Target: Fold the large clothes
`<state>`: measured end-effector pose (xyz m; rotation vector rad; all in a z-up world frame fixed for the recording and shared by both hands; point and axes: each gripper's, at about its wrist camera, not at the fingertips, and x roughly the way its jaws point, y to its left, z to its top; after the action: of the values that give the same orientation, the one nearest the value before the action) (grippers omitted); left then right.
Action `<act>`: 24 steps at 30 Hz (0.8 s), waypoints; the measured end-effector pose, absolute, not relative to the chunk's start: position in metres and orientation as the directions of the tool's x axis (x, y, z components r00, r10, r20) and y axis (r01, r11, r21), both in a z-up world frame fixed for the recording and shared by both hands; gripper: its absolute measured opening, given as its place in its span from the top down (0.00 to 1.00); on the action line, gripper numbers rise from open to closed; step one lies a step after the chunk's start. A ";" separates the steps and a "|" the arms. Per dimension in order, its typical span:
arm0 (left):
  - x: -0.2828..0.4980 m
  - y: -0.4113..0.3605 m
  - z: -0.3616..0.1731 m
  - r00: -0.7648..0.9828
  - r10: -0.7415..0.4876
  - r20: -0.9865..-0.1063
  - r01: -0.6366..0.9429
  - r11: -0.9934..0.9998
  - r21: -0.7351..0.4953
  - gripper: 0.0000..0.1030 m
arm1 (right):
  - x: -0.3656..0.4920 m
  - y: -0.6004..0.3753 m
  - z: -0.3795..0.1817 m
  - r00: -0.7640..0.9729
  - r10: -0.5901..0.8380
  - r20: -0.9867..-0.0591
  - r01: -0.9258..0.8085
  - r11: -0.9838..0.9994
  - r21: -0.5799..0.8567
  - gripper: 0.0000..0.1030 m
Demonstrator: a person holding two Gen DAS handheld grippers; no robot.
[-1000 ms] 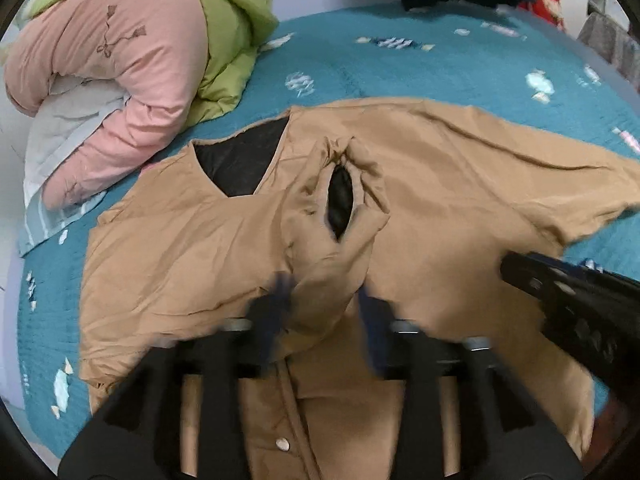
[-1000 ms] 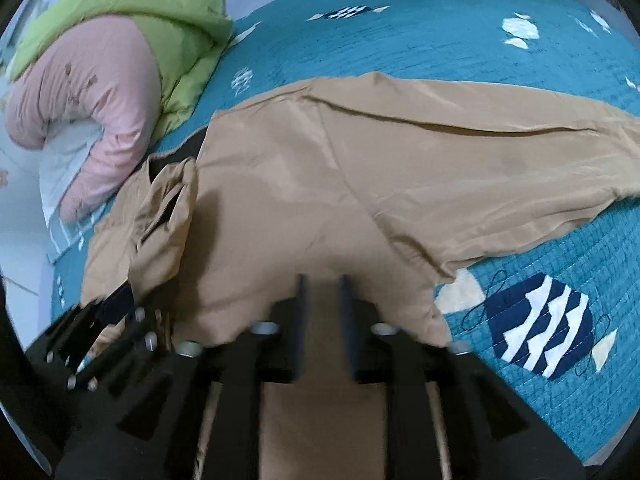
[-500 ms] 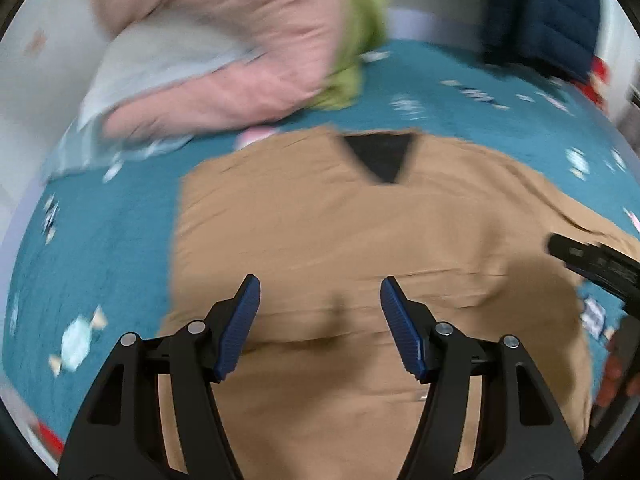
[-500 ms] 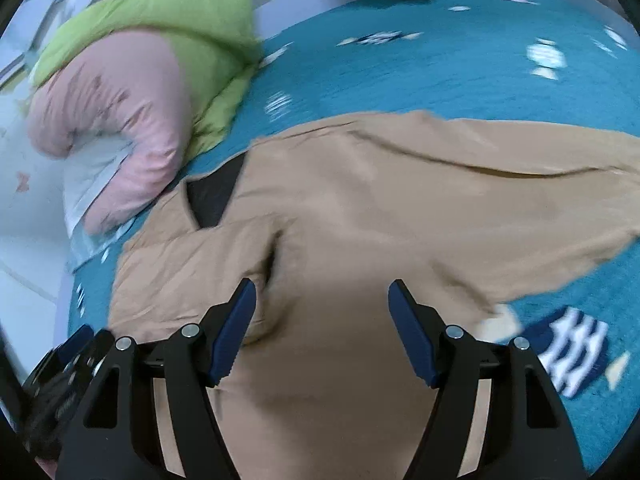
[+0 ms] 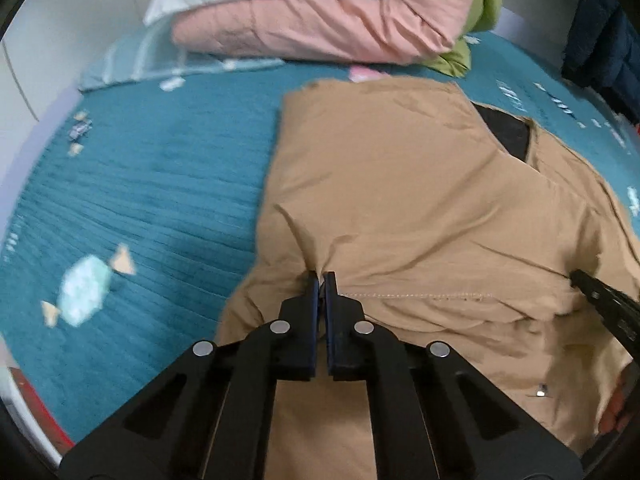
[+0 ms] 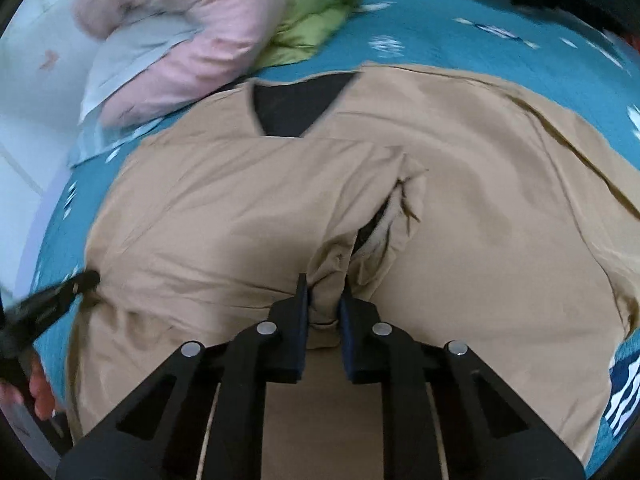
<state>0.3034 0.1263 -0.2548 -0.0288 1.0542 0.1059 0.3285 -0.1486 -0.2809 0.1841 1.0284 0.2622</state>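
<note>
A large tan jacket (image 5: 420, 200) with a black lining at the neck (image 5: 506, 136) lies spread on a teal bed cover (image 5: 152, 200). One sleeve is folded across its chest. My left gripper (image 5: 321, 276) is shut on a pinch of the jacket's cloth near its left edge. My right gripper (image 6: 325, 280) is shut on the bunched cuff of the folded sleeve (image 6: 384, 220) at the middle of the jacket (image 6: 240, 200). Each gripper shows at the edge of the other's view, the right one in the left wrist view (image 5: 600, 296).
A pink and green pile of bedding (image 5: 320, 20) with a pale pillow lies beyond the jacket's collar. Dark blue clothes (image 5: 600, 32) hang at the far right. The bed's near left edge (image 5: 24, 400) is close.
Both grippers were open half a second ago and have now shut on the jacket. The left moved to the jacket's left edge; the right closed on the folded sleeve's cuff.
</note>
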 end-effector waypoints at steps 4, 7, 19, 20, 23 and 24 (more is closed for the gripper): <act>0.315 0.137 -0.275 0.439 0.030 -0.898 -0.104 0.994 -0.017 0.97 | 0.337 -0.157 -0.299 0.450 0.338 -0.827 -0.108 0.940 0.325 0.86; 0.312 0.124 -0.267 0.480 0.058 -0.875 -0.073 0.997 0.026 0.97 | 0.331 -0.167 -0.293 0.448 0.353 -0.821 -0.099 0.933 0.347 0.78; 0.263 0.083 -0.198 0.583 0.056 -0.811 -0.042 0.998 0.038 0.47 | 0.279 -0.211 -0.207 0.616 0.296 -0.730 -0.058 0.941 0.333 0.25; 0.259 0.079 -0.193 0.588 0.052 -0.807 -0.038 0.999 0.037 0.47 | 0.275 -0.211 -0.201 0.625 0.287 -0.726 -0.063 0.945 0.320 0.24; 0.246 0.063 -0.181 0.603 0.042 -0.796 -0.015 0.999 0.041 0.47 | 0.255 -0.213 -0.181 0.668 0.249 -0.701 -0.071 0.959 0.273 0.22; 0.241 0.056 -0.178 0.608 0.037 -0.793 -0.005 0.999 0.042 0.47 | 0.249 -0.215 -0.176 0.677 0.242 -0.695 -0.073 0.962 0.265 0.20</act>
<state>0.2414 0.0556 -0.1779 0.0371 0.9166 0.0242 0.2489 -0.2145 -0.1756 0.2232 0.8099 0.1787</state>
